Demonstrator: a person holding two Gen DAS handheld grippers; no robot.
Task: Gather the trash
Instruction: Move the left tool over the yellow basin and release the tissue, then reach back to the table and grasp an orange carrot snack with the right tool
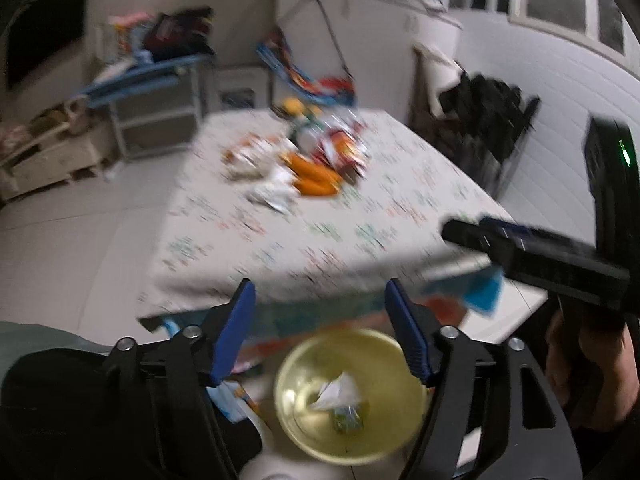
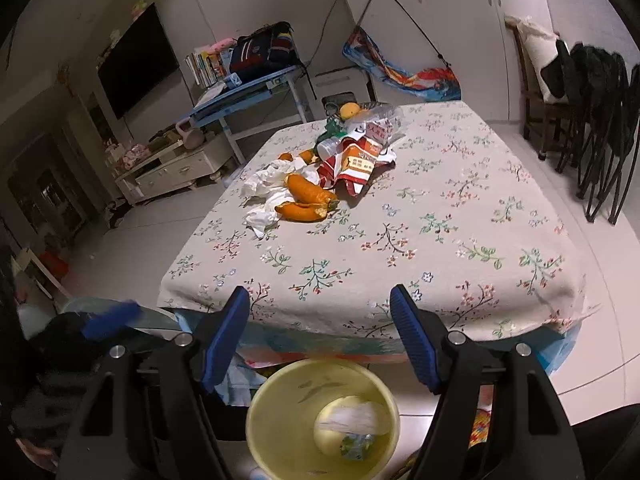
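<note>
Trash lies in a heap on the far part of the floral table (image 2: 440,220): orange peels (image 2: 308,200), crumpled white tissues (image 2: 268,184), a red-and-white packet (image 2: 356,160) and a plastic bottle (image 2: 332,144). In the blurred left wrist view the same heap (image 1: 312,160) shows. A yellow bin (image 2: 280,400) stands on the floor in front of the table, with a white tissue (image 2: 352,416) and a small wrapper in it. My right gripper (image 2: 318,292) hangs open and empty above the bin. My left gripper (image 1: 320,286) is also open and empty over the bin (image 1: 300,420).
An orange (image 2: 348,110) and a clear plastic bag sit at the table's far edge. Dark chairs (image 2: 600,120) stand to the right, and a blue desk (image 2: 248,92) with a bag and a TV stand are to the left. A hand holds my right gripper's fingers (image 1: 480,236) at the right edge.
</note>
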